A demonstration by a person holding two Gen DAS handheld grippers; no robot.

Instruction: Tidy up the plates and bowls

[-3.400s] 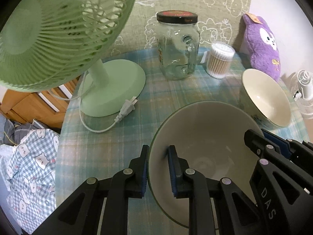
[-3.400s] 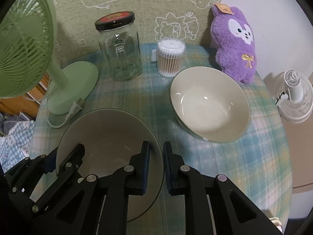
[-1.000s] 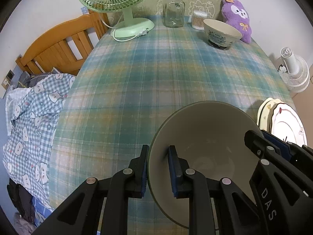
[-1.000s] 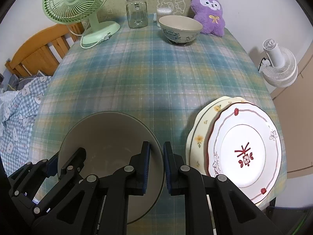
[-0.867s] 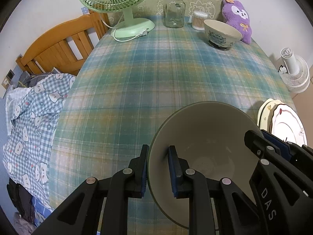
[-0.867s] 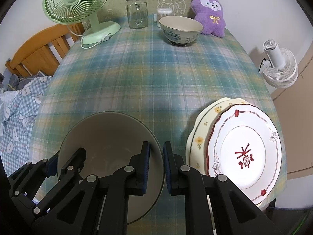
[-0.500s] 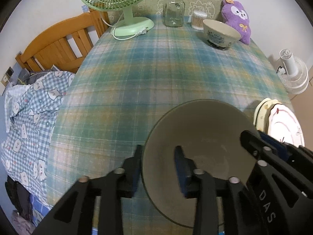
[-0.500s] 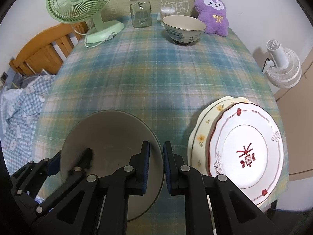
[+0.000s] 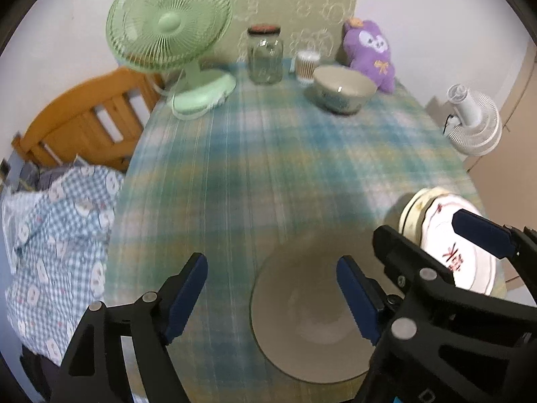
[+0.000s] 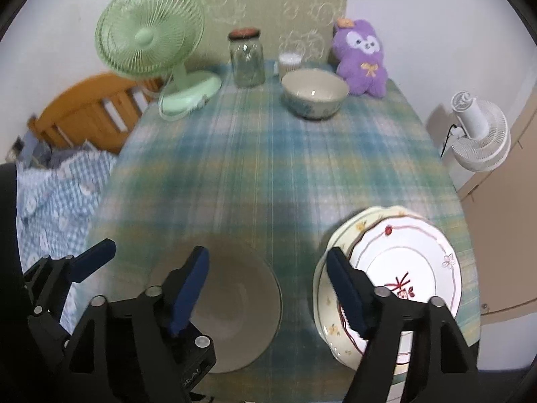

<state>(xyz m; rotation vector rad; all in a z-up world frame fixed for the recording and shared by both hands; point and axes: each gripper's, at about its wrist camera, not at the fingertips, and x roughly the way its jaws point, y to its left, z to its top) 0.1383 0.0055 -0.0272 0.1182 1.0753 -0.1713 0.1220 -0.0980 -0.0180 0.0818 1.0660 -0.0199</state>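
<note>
A plain grey-beige bowl (image 9: 312,312) (image 10: 235,312) rests on the plaid tablecloth at the near edge. My left gripper (image 9: 272,292) is open, its fingers astride the bowl's left rim without touching. My right gripper (image 10: 268,288) is open above the bowl's right side. A stack of two plates, a red-trimmed white one (image 10: 406,282) on a cream floral one (image 10: 332,329), lies just right of the bowl; it also shows in the left wrist view (image 9: 456,255). A second patterned bowl (image 10: 313,97) (image 9: 342,89) stands at the far end.
At the far end stand a green desk fan (image 10: 151,43), a glass jar (image 10: 246,57), a cotton-swab tub (image 10: 290,60) and a purple plush (image 10: 362,60). A wooden bed frame (image 9: 84,121) and checked bedding (image 9: 53,221) lie left. A white floor fan (image 10: 476,134) is right.
Both grippers carried the grey bowl from the far end to the near edge beside the plates. In the last half second both opened wide and let go; the bowl now rests on the cloth.
</note>
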